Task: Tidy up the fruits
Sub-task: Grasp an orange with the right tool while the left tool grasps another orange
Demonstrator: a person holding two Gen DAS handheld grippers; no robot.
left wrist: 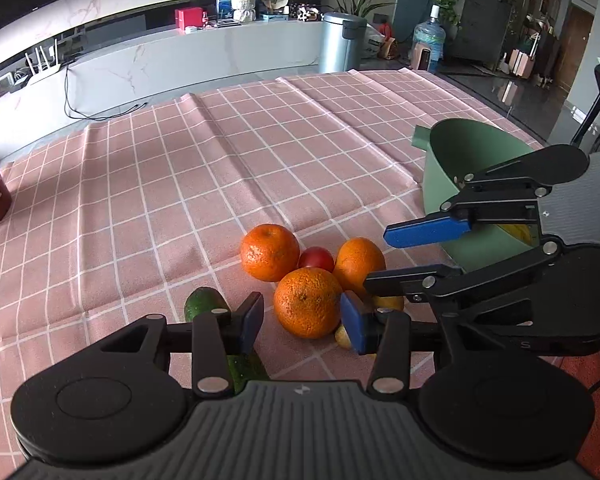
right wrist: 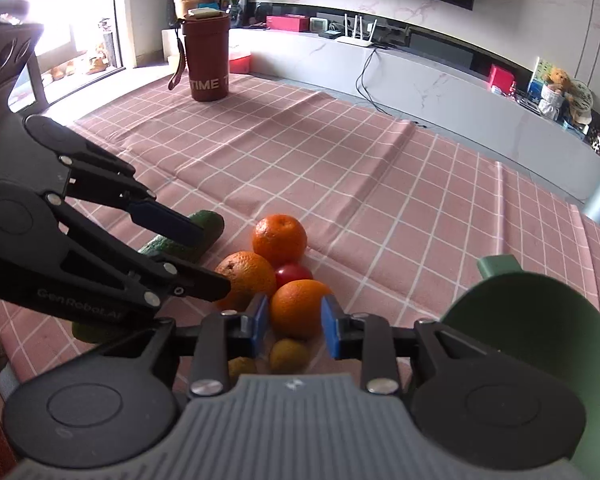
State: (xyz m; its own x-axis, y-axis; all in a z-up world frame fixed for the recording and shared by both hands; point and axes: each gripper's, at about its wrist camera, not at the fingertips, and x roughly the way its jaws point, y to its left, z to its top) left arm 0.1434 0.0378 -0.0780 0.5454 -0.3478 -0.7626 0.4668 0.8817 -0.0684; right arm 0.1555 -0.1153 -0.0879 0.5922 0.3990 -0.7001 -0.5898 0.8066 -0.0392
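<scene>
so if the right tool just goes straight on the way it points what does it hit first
Most likely the nearest orange, which sits just ahead of the open right tool; depth is hard to judge.

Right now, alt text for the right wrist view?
The open right gripper frames an orange in a fruit cluster on a pink checked tablecloth. The left gripper reaches in beside a cucumber; a green bowl sits right.
</scene>
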